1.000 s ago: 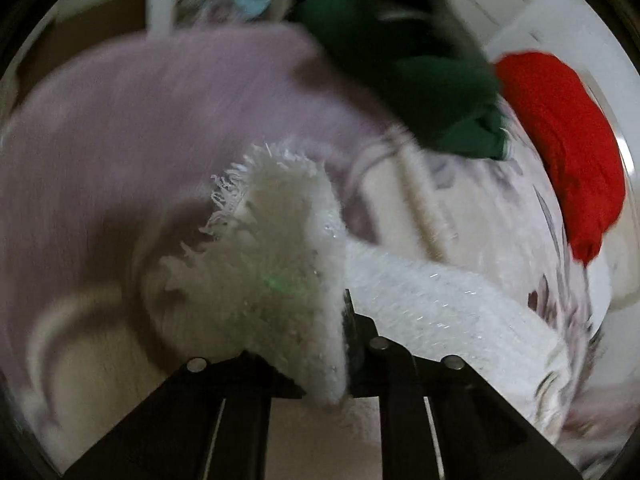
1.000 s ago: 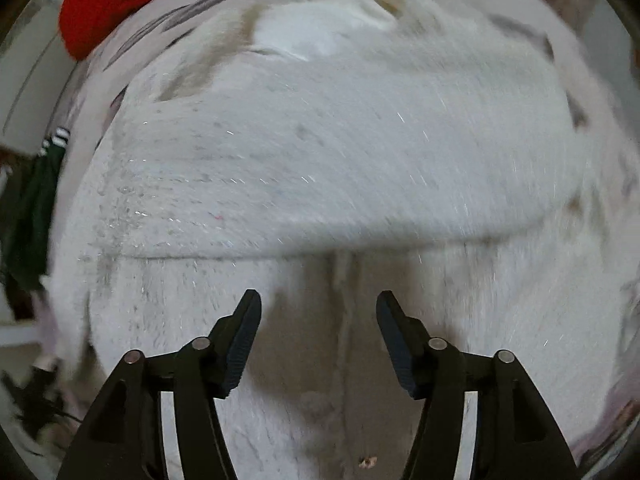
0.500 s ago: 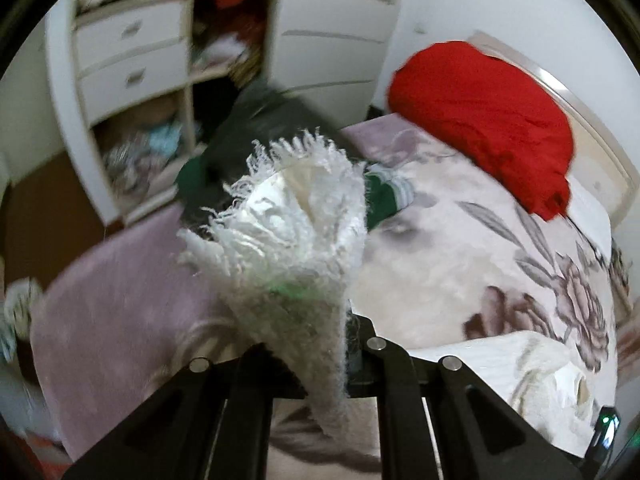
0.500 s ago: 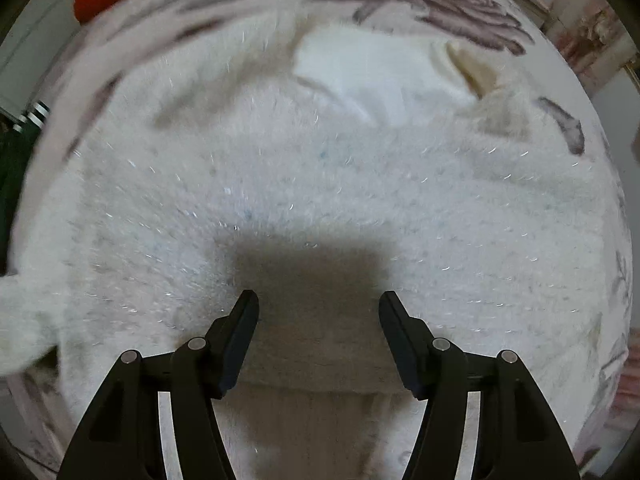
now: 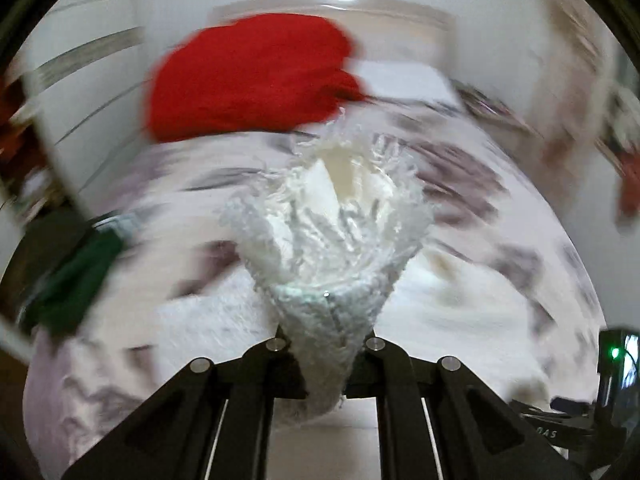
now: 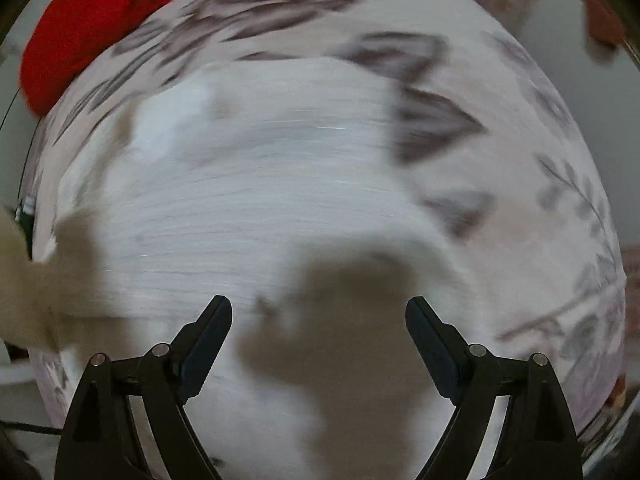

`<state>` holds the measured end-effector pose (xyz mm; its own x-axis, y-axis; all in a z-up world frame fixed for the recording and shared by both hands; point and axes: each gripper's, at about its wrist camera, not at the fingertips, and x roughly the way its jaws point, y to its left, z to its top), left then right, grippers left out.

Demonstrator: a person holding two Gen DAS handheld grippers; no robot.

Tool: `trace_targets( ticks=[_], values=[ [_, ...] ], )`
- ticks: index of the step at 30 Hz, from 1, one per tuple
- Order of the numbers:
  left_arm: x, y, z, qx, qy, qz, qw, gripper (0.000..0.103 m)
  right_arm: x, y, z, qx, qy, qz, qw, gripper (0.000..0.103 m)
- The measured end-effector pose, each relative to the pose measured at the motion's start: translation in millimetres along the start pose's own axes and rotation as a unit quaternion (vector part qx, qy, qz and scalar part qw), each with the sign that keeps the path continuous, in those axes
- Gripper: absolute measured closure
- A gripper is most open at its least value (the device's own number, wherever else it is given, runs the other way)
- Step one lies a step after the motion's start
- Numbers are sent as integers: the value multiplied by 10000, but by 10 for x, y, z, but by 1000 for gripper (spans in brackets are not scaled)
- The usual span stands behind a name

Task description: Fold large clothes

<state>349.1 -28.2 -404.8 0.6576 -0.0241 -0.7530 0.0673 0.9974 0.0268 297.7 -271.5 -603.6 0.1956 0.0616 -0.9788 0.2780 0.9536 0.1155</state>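
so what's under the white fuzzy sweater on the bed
The white fuzzy sweater lies on a floral bedspread, whose print shows around its edges. What is beneath its middle is covered and cannot be seen.

Both views heavily motion-smeared. Left wrist view: floral bedspread (image 5: 460,184) pattern streaked, motifs unreadable; red garment (image 5: 248,76) edges soft, type can't tell; dark green garment (image 5: 72,284) a smear at left, partly cut by the lens rim. Left gripper (image 5: 322,364) fingertips hidden behind the fringed white knit (image 5: 332,232) bunched between them. Black device w/ green light (image 5: 616,354) cut off at right edge, can't ID. Right wrist view: white knit's (image 6: 256,184) weave blurred into streaks, lower part in dark shadow (image 6: 344,340). Beige blur (image 6: 24,276) at left edge, cut off, unidentifiable. Red garment (image 6: 80,24) cropped top-left.
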Motion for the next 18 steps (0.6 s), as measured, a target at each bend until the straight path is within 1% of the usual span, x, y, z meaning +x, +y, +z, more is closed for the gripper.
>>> trace_targets(
  ticks=[1,3,4,5,8,10,11,12,13,14,15,16,18],
  values=[
    [105,-398,-65,314,75,-184,9993,96,20,-181,43,97,41,-17,9999,13],
    [258,-889,-136,715,231,-357,9965,96,-7,-628,5,294,154,-78,9994,13],
    [357,-1165,-226,923,355,-453,9941,96,-3,-758,-19,347,198,-128,9991,13],
    [420,-1316,-276,1028,447,-515,9924,96,-9,-919,-48,404,247,-188,9987,13],
    [673,-1626,-393,1276,888,-494,9866,91,8,-1352,-107,532,364,-270,9976,13],
    [753,-1636,-443,1245,1130,-381,9850,90,13,-1580,-147,681,426,-113,9967,13],
    [772,-1606,-474,1139,1228,-401,9851,86,10,-1684,-168,760,441,-12,9961,13],
    [758,-1543,-489,1059,1283,-428,9851,71,3,-1773,-181,833,447,49,9955,13],
    [735,-1509,-526,1031,1314,-434,9850,59,-13,-1842,-194,903,447,120,9948,13],
    [694,-1479,-535,1015,1347,-438,9847,31,-32,-1900,-200,978,443,231,9939,13],
    [635,-1424,-537,975,1336,-426,9853,14,-54,-1951,-204,1082,447,392,9923,13],
    [610,-1394,-547,921,1295,-413,9864,14,-81,-1987,-206,1195,466,566,9901,13],
    [438,-1189,-558,731,1251,-296,9890,14,-144,-1985,-179,1421,503,1013,9834,13]
  ],
)
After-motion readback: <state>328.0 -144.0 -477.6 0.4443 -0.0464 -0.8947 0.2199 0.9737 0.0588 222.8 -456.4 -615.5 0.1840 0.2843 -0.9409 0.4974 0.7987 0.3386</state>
